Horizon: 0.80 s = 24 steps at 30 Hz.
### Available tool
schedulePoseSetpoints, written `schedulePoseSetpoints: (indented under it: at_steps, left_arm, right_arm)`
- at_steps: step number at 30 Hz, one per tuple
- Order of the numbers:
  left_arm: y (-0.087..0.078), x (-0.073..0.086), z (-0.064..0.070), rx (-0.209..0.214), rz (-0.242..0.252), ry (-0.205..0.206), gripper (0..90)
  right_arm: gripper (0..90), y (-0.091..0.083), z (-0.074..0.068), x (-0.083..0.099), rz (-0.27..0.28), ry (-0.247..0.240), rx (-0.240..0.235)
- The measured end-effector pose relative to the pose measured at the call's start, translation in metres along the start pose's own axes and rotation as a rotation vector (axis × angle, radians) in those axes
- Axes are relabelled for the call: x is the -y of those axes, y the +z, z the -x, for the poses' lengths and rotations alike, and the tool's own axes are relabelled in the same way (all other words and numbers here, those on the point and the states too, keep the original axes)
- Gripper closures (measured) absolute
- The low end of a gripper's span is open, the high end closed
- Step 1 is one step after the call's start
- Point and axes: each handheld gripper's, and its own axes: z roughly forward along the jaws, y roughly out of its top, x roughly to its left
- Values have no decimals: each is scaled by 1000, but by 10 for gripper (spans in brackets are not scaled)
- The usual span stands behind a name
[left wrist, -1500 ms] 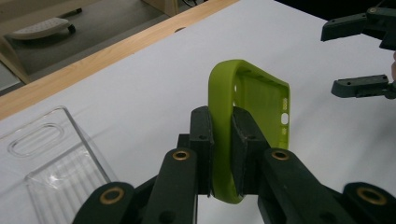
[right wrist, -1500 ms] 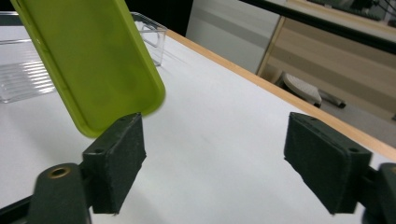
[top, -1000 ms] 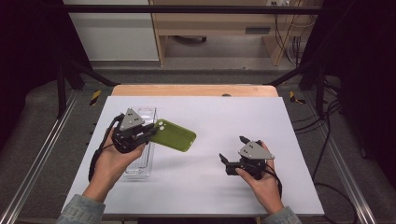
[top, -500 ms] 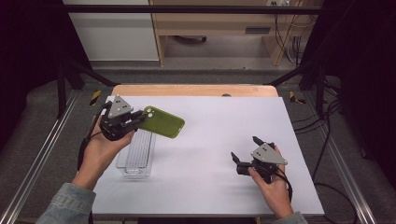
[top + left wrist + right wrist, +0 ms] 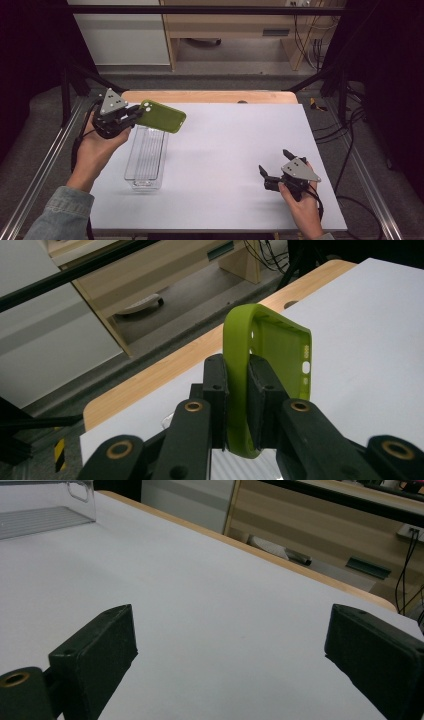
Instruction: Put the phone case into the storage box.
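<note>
My left gripper (image 5: pixel 131 116) is shut on one end of a green phone case (image 5: pixel 161 116) and holds it in the air above the far end of a clear plastic bin (image 5: pixel 145 157). In the left gripper view the green phone case (image 5: pixel 272 347) stands on edge between the two black jaws, its hollow side facing right. My right gripper (image 5: pixel 274 166) rests low at the table's near right, open, with nothing between its fingers (image 5: pixel 95 645). The clear plastic bin (image 5: pixel 42 507) appears at the upper left of the right gripper view.
The white table top (image 5: pixel 235 145) has a wooden strip (image 5: pixel 210 96) along its far edge. Metal rails (image 5: pixel 40 170) run down both sides. Beyond the table stand a wooden bench (image 5: pixel 235 25) and cables (image 5: pixel 305 35) on the floor.
My left gripper has carried the green case up and toward the table's far left, away from the bin's middle. My right gripper has drawn back to the near right.
</note>
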Motion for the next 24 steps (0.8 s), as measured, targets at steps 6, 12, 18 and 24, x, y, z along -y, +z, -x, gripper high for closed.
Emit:
schedulePoseSetpoints:
  at_steps: [6, 12, 18, 24]
  left_arm:
    - [-2, 1, -12, -14, -10, 6, 798]
    - [0, 0, -18, -31, -28, 32, 798]
    - [4, -1, -25, -55, -45, 57, 798]
    - [11, 1, -31, -62, -70, 75, 798]
  right_arm:
    - [62, -9, 2, 4, -11, -39, 7]
    - [55, -16, 2, 9, 12, -21, 26]
    - [50, -16, 7, 12, 48, -2, 30]
    - [48, -17, 10, 13, 77, 19, 33]
